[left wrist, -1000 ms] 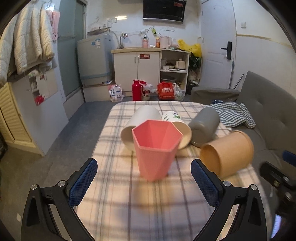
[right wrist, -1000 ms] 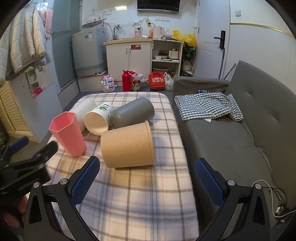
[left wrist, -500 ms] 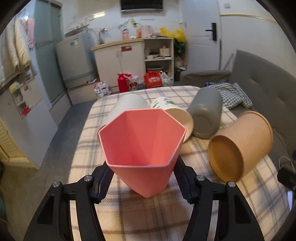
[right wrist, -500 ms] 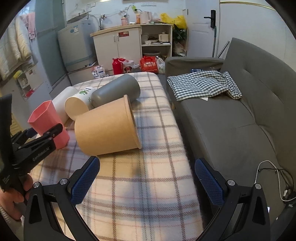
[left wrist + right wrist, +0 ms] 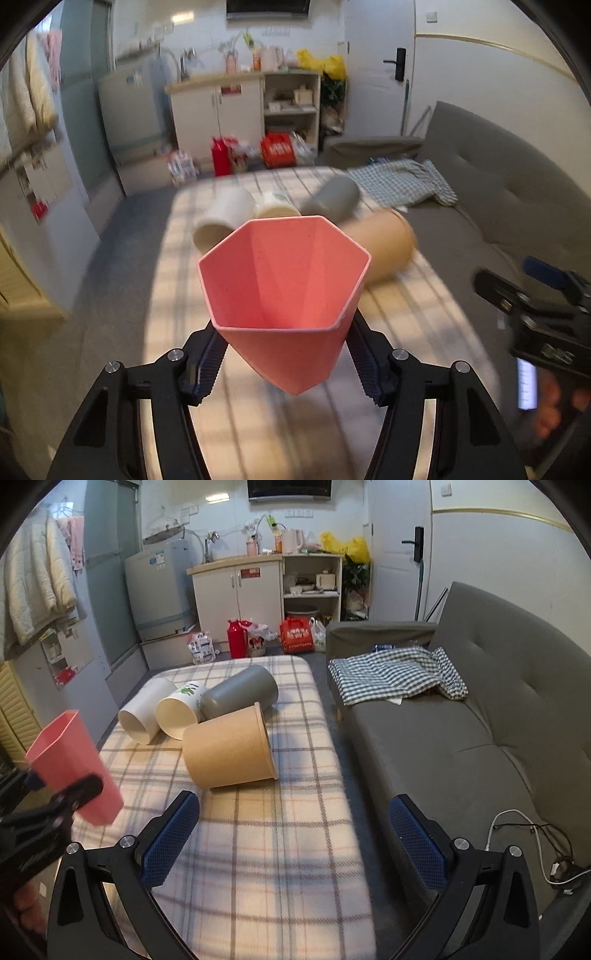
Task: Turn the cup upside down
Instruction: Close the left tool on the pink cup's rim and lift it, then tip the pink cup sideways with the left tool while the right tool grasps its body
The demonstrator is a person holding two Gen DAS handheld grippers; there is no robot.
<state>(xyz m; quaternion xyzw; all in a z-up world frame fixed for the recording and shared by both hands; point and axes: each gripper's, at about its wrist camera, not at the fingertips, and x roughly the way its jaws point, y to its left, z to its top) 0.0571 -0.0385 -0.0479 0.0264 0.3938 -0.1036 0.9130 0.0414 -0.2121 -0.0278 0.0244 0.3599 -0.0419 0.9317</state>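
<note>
A pink hexagonal cup (image 5: 284, 295) is clamped between the pads of my left gripper (image 5: 286, 354), mouth up and lifted above the plaid table (image 5: 406, 332). It also shows in the right wrist view (image 5: 72, 764), held in the air at the table's left edge by the left gripper (image 5: 79, 794). My right gripper (image 5: 291, 834) is open and empty over the near part of the table (image 5: 258, 849). It also appears at the right edge of the left wrist view (image 5: 532, 295).
Several cups lie on their sides on the table: a tan one (image 5: 231, 749), a grey one (image 5: 242, 692), a white one with a green print (image 5: 181, 709) and a plain white one (image 5: 146, 710). A grey sofa (image 5: 461, 738) with a checked cloth (image 5: 395, 674) stands right.
My left gripper moved in around the pink cup, shut on it and lifted it off the table. My right gripper stayed open and shifted only slightly.
</note>
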